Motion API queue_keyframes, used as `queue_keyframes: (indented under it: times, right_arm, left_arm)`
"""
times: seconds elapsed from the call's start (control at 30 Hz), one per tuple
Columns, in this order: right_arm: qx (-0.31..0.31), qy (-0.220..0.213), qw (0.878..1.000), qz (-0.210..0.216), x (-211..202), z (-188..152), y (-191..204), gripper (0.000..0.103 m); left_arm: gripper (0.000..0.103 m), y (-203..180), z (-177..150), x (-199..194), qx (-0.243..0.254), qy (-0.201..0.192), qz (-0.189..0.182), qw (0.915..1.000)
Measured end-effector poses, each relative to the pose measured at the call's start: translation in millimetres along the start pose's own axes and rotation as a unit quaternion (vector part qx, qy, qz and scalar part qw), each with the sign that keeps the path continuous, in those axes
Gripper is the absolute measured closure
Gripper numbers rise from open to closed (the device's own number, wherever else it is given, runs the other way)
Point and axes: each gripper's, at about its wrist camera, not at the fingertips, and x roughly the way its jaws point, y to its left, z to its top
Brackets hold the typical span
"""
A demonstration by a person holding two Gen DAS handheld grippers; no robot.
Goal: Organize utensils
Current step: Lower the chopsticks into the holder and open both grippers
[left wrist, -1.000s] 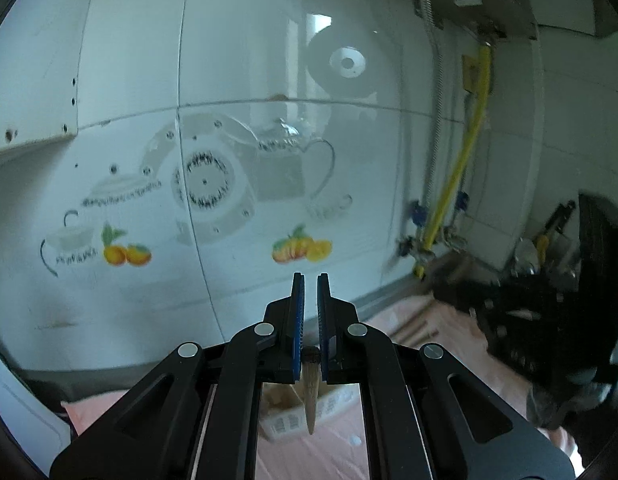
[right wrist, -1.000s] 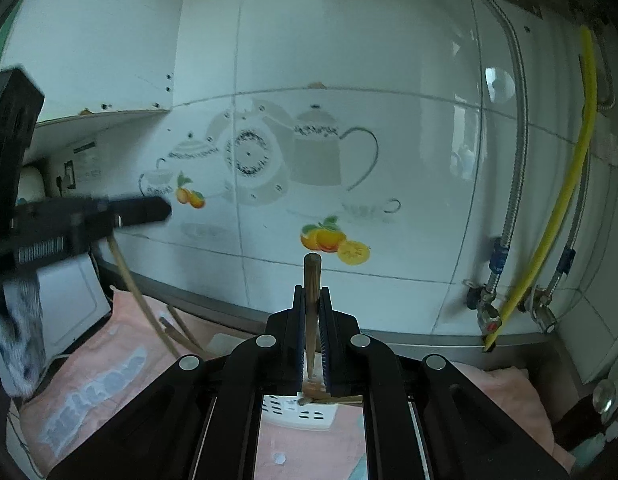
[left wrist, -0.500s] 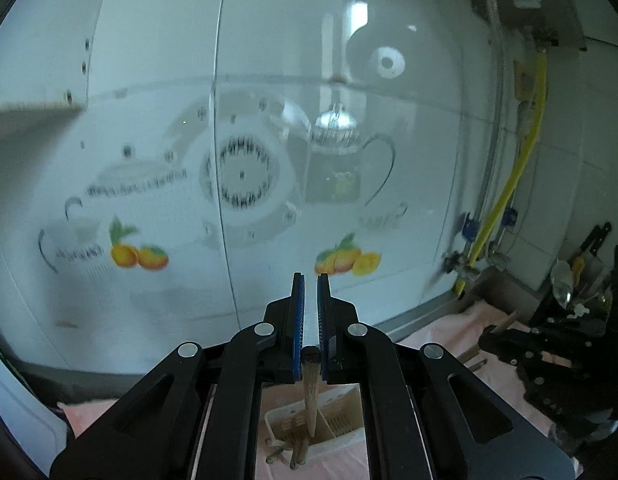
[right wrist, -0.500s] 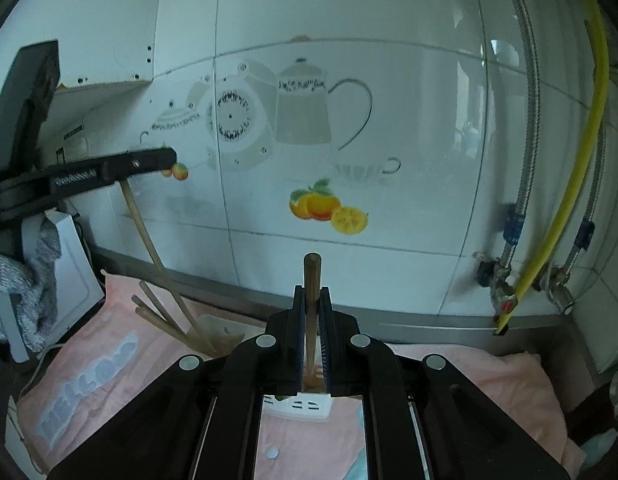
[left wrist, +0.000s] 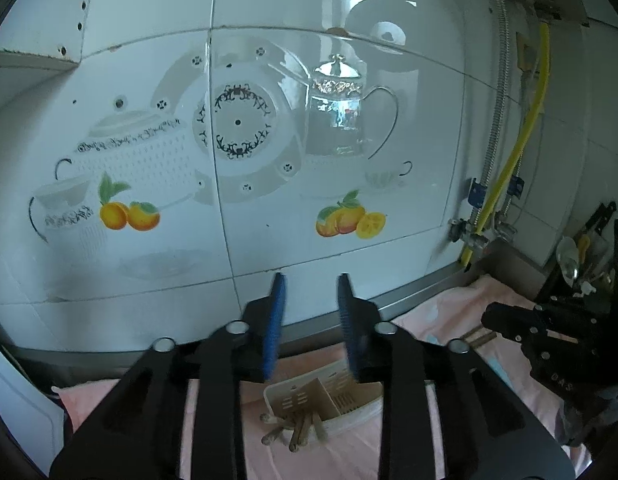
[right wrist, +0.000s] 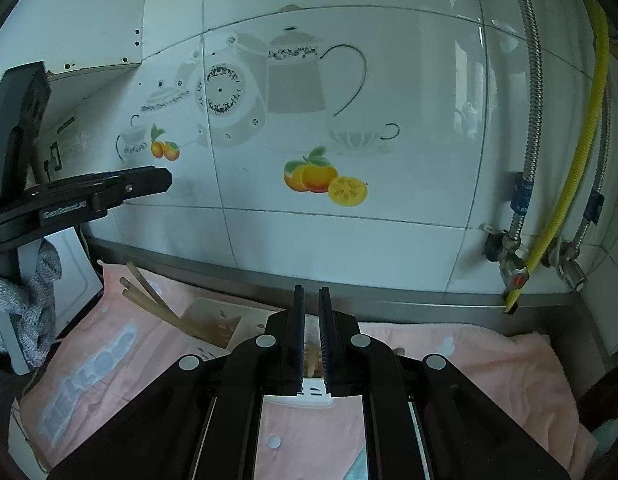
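A white slotted utensil holder [left wrist: 329,396] rests on a pink towel, with several wooden sticks [left wrist: 297,432] poking out of its near side. My left gripper [left wrist: 311,316] hangs just above it. Its jaws are opening and nothing is between the blue pads. In the right wrist view the holder [right wrist: 213,316] shows the sticks [right wrist: 149,296] leaning out to the left, and the left gripper [right wrist: 165,180] hovers above them. My right gripper [right wrist: 311,300] stands over the holder's right part, shut, with a tan wooden stick [right wrist: 311,360] low in the narrow gap.
The pink towel [right wrist: 469,352] covers the counter below a white tiled wall. A yellow hose [right wrist: 569,184] and metal taps [right wrist: 509,264] stand at the right. At the left are a white appliance [right wrist: 73,280] and a grey glove [right wrist: 29,320]. A dark rack with a spoon [left wrist: 569,260] fills the far right.
The left jaws have parted and the stick they held is no longer between them. Both grippers came down toward the holder. The right stick's top no longer rises above the fingertips.
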Motion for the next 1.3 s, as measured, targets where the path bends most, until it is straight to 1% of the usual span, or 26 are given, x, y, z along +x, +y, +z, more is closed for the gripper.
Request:
queue_keyframes:
  times: [0.07, 0.1, 0.13, 0.17, 0.2, 0.23, 0.27, 0.3, 0.33, 0.37, 0.4, 0.43, 0.5, 0.57, 0.63, 0.7, 0.77, 0.83, 0.9, 1.0, 1.07, 1.1, 1.2, 1.3]
  right_arm:
    - [0.000, -0.001, 1.000, -0.002, -2.3, -1.1, -0.5, 0.093]
    - [0.000, -0.002, 1.000, -0.003, -3.6, -1.7, -0.6, 0.089]
    - [0.001, -0.003, 1.000, -0.003, -5.8, -2.5, -0.6, 0.087]
    - [0.002, -0.005, 1.000, -0.004, -8.5, -3.4, -0.6, 0.082]
    - [0.002, -0.007, 1.000, -0.005, -10.4, -3.8, -0.4, 0.078]
    - [0.001, -0.010, 1.000, -0.007, -13.7, -4.6, 0.1, 0.077]
    - [0.001, -0.013, 1.000, -0.009, -16.5, -5.2, 0.9, 0.073]
    - [0.000, -0.017, 1.000, -0.011, -21.1, -6.3, 2.0, 0.066]
    - [-0.001, -0.020, 1.000, -0.012, -24.4, -6.8, 3.1, 0.062]
    - [-0.002, -0.023, 1.000, -0.013, -27.7, -7.4, 4.2, 0.057]
    - [-0.004, -0.028, 0.999, -0.015, -32.9, -8.8, 6.3, 0.056]
    - [-0.007, -0.031, 0.999, -0.018, -36.5, -9.8, 8.1, 0.056]
    - [-0.010, -0.036, 0.999, -0.018, -42.4, -11.4, 11.5, 0.048]
    - [-0.011, -0.042, 0.999, -0.021, -49.8, -14.4, 15.8, 0.045]
    - [-0.012, -0.047, 0.999, -0.022, -56.1, -18.0, 20.3, 0.041]
    - [-0.014, -0.050, 0.998, -0.027, -60.4, -21.7, 25.0, 0.035]
    - [-0.019, -0.056, 0.998, -0.033, -65.8, -27.2, 31.7, 0.031]
    - [-0.022, -0.061, 0.997, -0.036, -69.6, -32.3, 37.4, 0.026]
    - [-0.025, -0.065, 0.997, -0.040, -73.0, -37.9, 42.3, 0.023]
    - [-0.026, -0.072, 0.996, -0.046, -79.1, -47.2, 49.3, 0.019]
    - [-0.025, -0.072, 0.996, -0.046, -82.3, -53.1, 53.8, 0.017]
    - [-0.025, -0.074, 0.996, -0.047, -84.4, -56.1, 56.1, 0.014]
    - [-0.028, -0.077, 0.995, -0.052, -89.1, -64.4, 62.8, 0.013]
    - [-0.027, -0.080, 0.995, -0.055, -92.7, -71.5, 66.9, 0.011]
  left_arm:
    - [0.070, -1.8, -0.6, -4.9, 0.002, -0.003, 0.000, 1.0000]
    - [0.061, -2.2, -1.2, -8.4, 0.002, -0.006, 0.000, 1.0000]
    - [0.056, -2.4, -1.8, -12.1, 0.003, -0.009, 0.002, 1.0000]
    - [0.052, -3.2, -3.1, -17.0, 0.006, -0.014, 0.004, 0.9999]
    - [0.052, -3.9, -4.5, -21.2, 0.008, -0.017, 0.005, 0.9998]
    - [0.052, -3.8, -5.4, -24.4, 0.009, -0.018, 0.004, 0.9998]
    - [0.049, -3.7, -7.3, -28.8, 0.008, -0.020, 0.003, 0.9998]
    - [0.044, -3.7, -9.4, -33.1, 0.007, -0.023, 0.002, 0.9997]
    - [0.042, -4.2, -11.2, -36.3, 0.007, -0.025, 0.003, 0.9997]
    - [0.038, -4.0, -13.9, -41.0, 0.007, -0.028, 0.004, 0.9996]
    - [0.035, -3.4, -16.0, -45.3, 0.007, -0.031, 0.004, 0.9995]
    - [0.035, -2.6, -18.5, -48.9, 0.006, -0.032, 0.003, 0.9994]
    - [0.031, -1.1, -23.8, -56.9, 0.002, -0.035, 0.001, 0.9994]
    - [0.026, 0.1, -29.9, -65.7, 0.001, -0.040, 0.001, 0.9992]
    - [0.023, 1.7, -36.6, -73.9, -0.001, -0.045, 0.005, 0.9990]
    - [0.018, 4.3, -44.4, -83.9, -0.007, -0.049, 0.005, 0.9988]
    - [0.016, 6.3, -51.1, -91.3, -0.011, -0.052, 0.005, 0.9986]
    - [0.012, 7.8, -57.5, -98.0, -0.015, -0.053, 0.003, 0.9985]
    - [0.007, 8.0, -66.4, -106.2, -0.015, -0.057, 0.011, 0.9982]
    - [0.005, 7.6, -78.8, -115.0, -0.013, -0.061, 0.021, 0.9978]
    - [0.005, 6.9, -87.2, -120.4, -0.013, -0.059, 0.021, 0.9980]
    - [0.005, 6.0, -90.6, -122.6, -0.012, -0.057, 0.021, 0.9981]
    - [0.005, 2.9, -101.5, -129.9, -0.005, -0.059, 0.036, 0.9976]
    - [0.005, 0.6, -110.5, -136.2, -0.005, -0.059, 0.039, 0.9975]
